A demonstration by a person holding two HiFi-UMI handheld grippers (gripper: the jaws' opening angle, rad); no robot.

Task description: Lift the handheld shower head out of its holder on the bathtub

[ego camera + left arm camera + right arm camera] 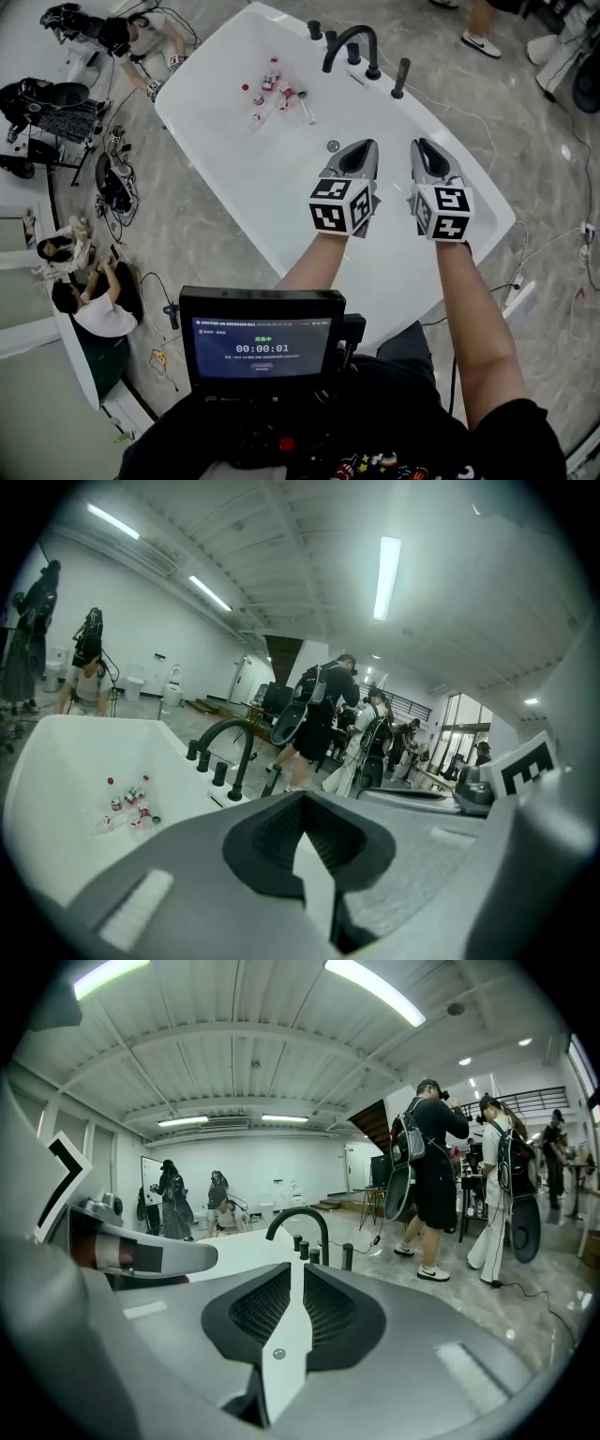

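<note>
The handheld shower head (401,78) is a slim black stick standing upright in its holder on the rim of the white bathtub (225,66), right of the black arched faucet (352,47) and its knobs. It also shows in the left gripper view as the handheld shower head (272,782) and in the right gripper view as the handheld shower head (347,1256). My left gripper (367,144) and right gripper (419,143) hover side by side over the tub, short of the fittings. Both are shut and hold nothing.
Several small bottles (277,94) lie in the tub near the drain (333,145). A monitor (262,339) sits at my chest. People and camera gear (56,103) fill the floor at left. Cables run on the floor at right, where people walk (436,1176).
</note>
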